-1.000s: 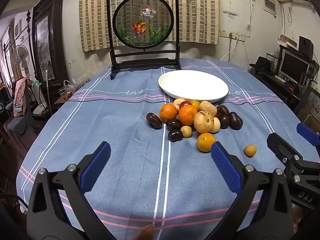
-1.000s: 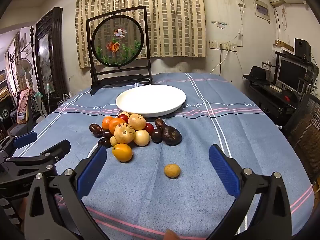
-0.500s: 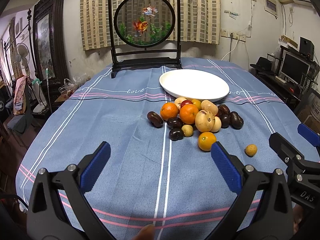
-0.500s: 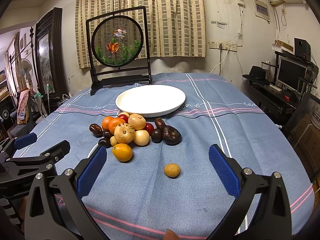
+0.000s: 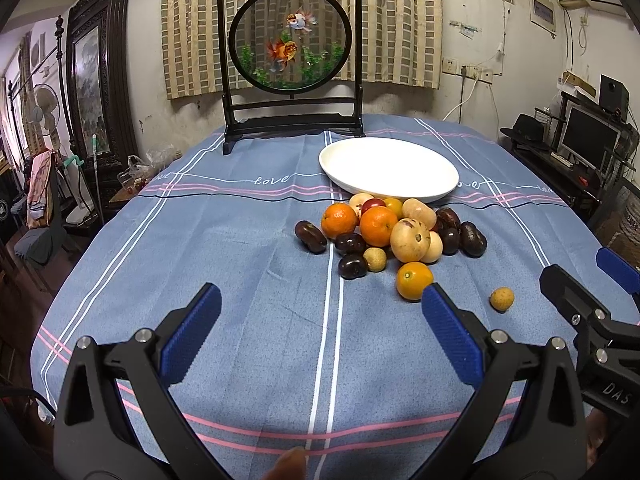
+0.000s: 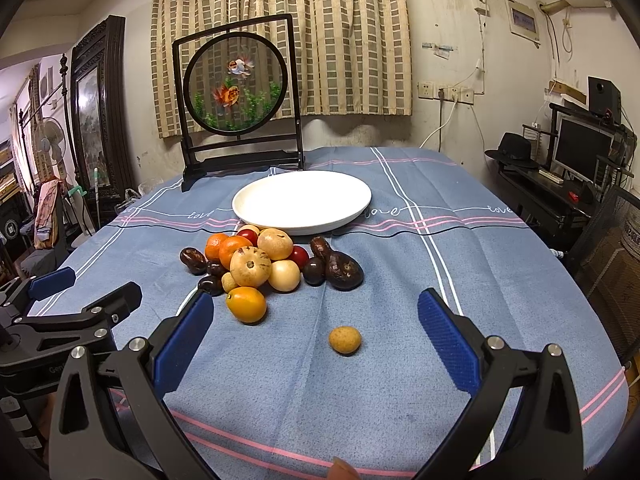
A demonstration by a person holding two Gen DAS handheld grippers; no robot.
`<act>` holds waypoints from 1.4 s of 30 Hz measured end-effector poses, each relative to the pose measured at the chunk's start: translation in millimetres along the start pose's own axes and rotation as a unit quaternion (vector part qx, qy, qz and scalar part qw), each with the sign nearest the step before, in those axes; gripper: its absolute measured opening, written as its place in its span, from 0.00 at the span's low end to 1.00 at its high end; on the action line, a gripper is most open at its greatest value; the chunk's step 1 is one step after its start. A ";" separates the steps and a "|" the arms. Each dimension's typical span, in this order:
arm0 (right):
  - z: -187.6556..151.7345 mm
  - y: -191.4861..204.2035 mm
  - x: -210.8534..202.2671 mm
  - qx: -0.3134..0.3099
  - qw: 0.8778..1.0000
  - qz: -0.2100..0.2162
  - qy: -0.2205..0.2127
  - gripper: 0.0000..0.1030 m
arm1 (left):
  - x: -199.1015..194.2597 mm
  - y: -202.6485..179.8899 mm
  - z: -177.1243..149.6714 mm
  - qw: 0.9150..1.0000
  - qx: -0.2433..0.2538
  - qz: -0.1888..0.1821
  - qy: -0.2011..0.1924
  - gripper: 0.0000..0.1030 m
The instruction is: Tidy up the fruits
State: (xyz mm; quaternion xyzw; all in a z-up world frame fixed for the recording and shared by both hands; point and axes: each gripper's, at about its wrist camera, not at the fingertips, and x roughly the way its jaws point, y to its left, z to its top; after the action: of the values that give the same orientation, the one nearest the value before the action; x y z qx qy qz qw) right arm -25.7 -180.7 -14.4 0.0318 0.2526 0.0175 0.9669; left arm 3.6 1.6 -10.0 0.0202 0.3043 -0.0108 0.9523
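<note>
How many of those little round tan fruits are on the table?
2. The stray tan fruit lies alone on the tablecloth, apart from the pile. The second tan fruit sits at the pile's front edge beside a dark fruit. More may be hidden.

The black left gripper with blue ribbed pads (image 5: 318,308) hovers with its jaws spread wide and nothing between them. The matching black right gripper with blue pads (image 6: 314,318) is level beside it, jaws equally wide, empty.

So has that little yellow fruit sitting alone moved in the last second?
No. The lone fruit keeps its place on the cloth relative to the fruit pile and plate; neither tongs touch it.
</note>
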 end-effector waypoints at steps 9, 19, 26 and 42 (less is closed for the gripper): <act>0.4 -0.1 -1.6 0.000 1.000 0.001 0.000 0.99 | 0.2 0.0 -0.2 1.000 0.000 0.000 0.000 0.98; 1.2 -0.7 -2.9 0.000 1.000 0.001 0.000 0.99 | -0.6 0.5 -0.1 1.000 -0.001 0.000 0.001 0.98; 0.8 -0.6 -2.4 0.000 1.000 0.001 -0.001 0.99 | -0.6 0.9 -0.7 1.000 -0.002 0.000 0.001 0.98; 0.8 0.2 -1.5 0.002 1.000 0.007 0.003 0.99 | 0.2 1.6 -1.5 1.000 -0.002 0.000 0.002 0.98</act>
State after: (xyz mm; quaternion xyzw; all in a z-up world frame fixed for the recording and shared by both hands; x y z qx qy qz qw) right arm -26.7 -180.6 -13.0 0.0355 0.2551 0.0239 0.9660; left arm 2.9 3.2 -11.2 0.0182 0.3064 -0.0103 0.9517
